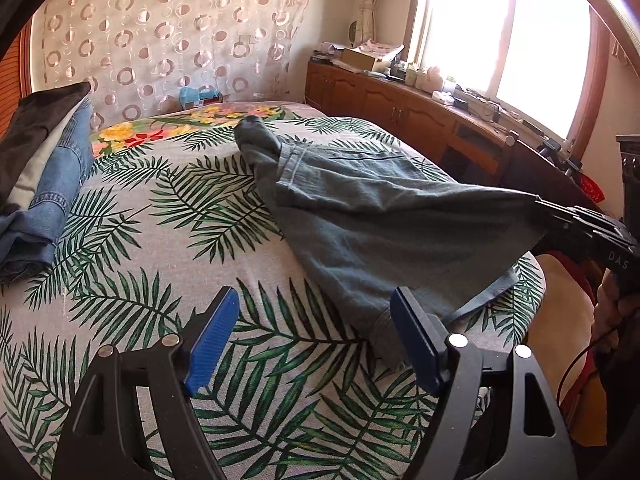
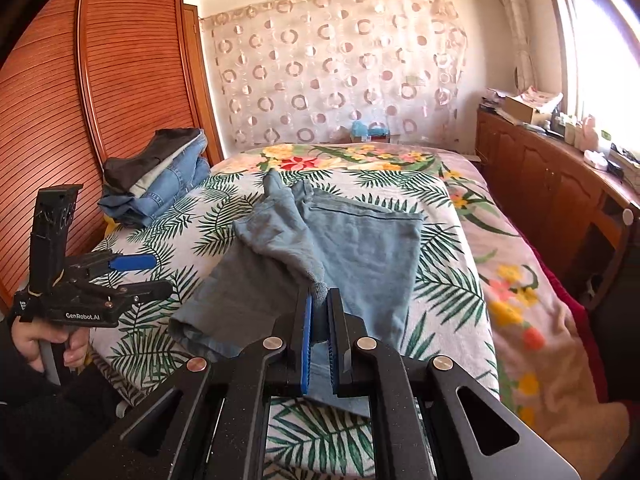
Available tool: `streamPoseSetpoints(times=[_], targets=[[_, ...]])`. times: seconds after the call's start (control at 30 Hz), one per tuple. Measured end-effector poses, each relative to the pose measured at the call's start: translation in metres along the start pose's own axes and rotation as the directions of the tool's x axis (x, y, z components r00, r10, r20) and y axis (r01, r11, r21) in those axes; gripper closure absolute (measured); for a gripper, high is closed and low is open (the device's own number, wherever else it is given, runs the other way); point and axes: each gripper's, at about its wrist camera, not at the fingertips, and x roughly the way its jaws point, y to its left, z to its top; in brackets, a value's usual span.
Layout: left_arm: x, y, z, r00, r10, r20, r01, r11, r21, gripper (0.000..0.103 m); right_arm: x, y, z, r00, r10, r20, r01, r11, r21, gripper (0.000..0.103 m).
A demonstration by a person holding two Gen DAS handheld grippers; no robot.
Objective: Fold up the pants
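The right hand-held gripper [image 2: 319, 312] is clamped on a fold of the grey-blue pants [image 2: 352, 240], lifting it off the bed [image 2: 460, 248] mid-fold. The left hand-held gripper [image 1: 316, 340], jaws wide and empty, hovers toward seven o'clock; next, I'd guess, it takes the near hem.

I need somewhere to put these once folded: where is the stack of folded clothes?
The stack of folded denim and dark clothes sits at the bed's far left edge in the right wrist view, against the slatted wooden wardrobe.
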Motion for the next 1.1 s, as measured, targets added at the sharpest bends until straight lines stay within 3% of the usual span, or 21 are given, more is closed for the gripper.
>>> streamPoseSetpoints(times=[0.33, 0.67, 0.87, 1.1], targets=[[0.009, -0.012, 0.003, 1.000, -0.010, -0.015, 0.011, 0.999, 0.031, 0.024, -0.010, -0.015, -0.010, 0.999, -0.031, -0.045, 0.032, 0.999, 0.034, 0.096], [0.024, -0.015, -0.004, 0.999, -0.003, -0.051, 0.005, 0.999, 0.035, 0.024, 0.009, -0.024, -0.025, 0.989, -0.042, -0.145, 0.055, 0.995, 0.088, 0.096], [0.032, -0.016, -0.010, 0.997, -0.001, -0.071, 0.003, 0.999, 0.035, 0.024, 0.009, -0.032, -0.025, 0.987, -0.026, -0.158, 0.044, 0.993, 0.114, 0.096], [0.025, -0.011, -0.008, 0.999, 0.009, -0.046, -0.008, 1.000, 0.022, 0.024, 0.002, -0.031, -0.018, 0.992, -0.030, -0.121, 0.042, 0.994, 0.098, 0.079]])
